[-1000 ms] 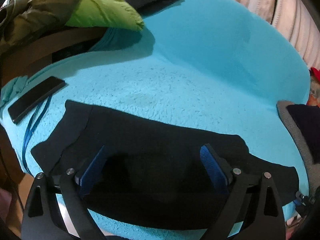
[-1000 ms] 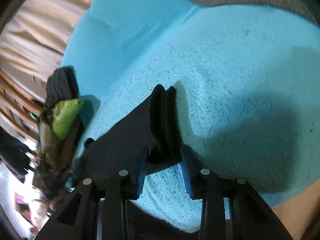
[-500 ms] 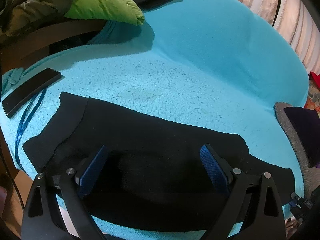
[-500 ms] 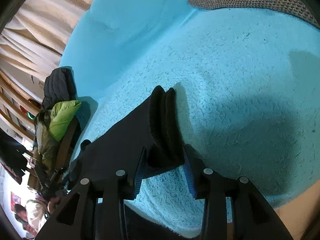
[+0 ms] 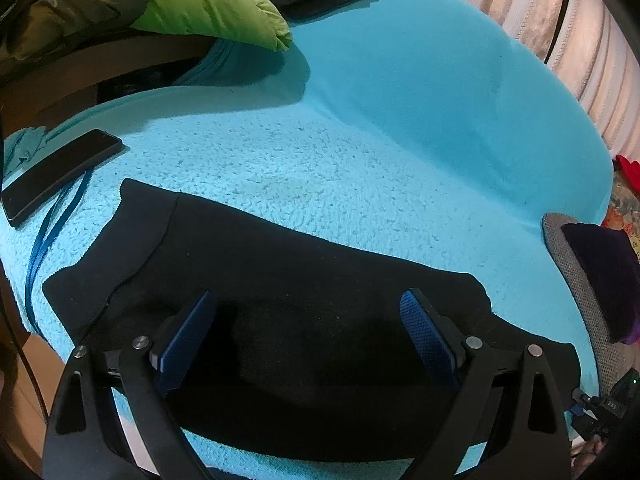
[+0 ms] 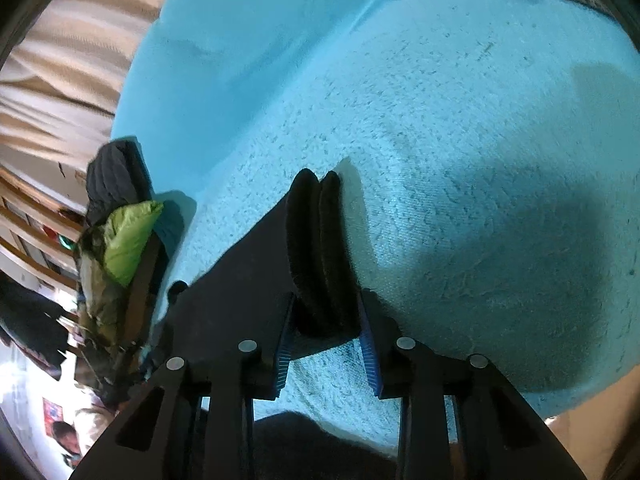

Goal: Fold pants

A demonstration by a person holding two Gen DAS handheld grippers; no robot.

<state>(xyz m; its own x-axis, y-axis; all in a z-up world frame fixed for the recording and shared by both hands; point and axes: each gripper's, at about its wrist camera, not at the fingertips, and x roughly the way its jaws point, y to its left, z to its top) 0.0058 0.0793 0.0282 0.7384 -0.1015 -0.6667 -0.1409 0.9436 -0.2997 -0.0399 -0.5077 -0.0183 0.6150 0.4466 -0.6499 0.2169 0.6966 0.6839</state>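
Note:
Black pants (image 5: 304, 280) lie flat across the near edge of a turquoise fleece blanket (image 5: 340, 168). My left gripper (image 5: 308, 320) is open, its blue pads wide apart just above the middle of the pants, holding nothing. In the right wrist view my right gripper (image 6: 326, 332) is shut on the pants' stacked cuff ends (image 6: 320, 240), which stand up between the pads. The rest of the pants (image 6: 240, 280) stretches away to the left.
A black phone (image 5: 60, 172) and a blue strap (image 5: 52, 232) lie at the blanket's left edge. A green and olive jacket pile (image 5: 180, 4) sits at the far left. A grey cushion (image 5: 576, 280) with dark cloth lies at the right. Curtains hang behind.
The left gripper has risen slightly over the pants and stays open. The right gripper keeps its hold on the cuffs and has shifted a little.

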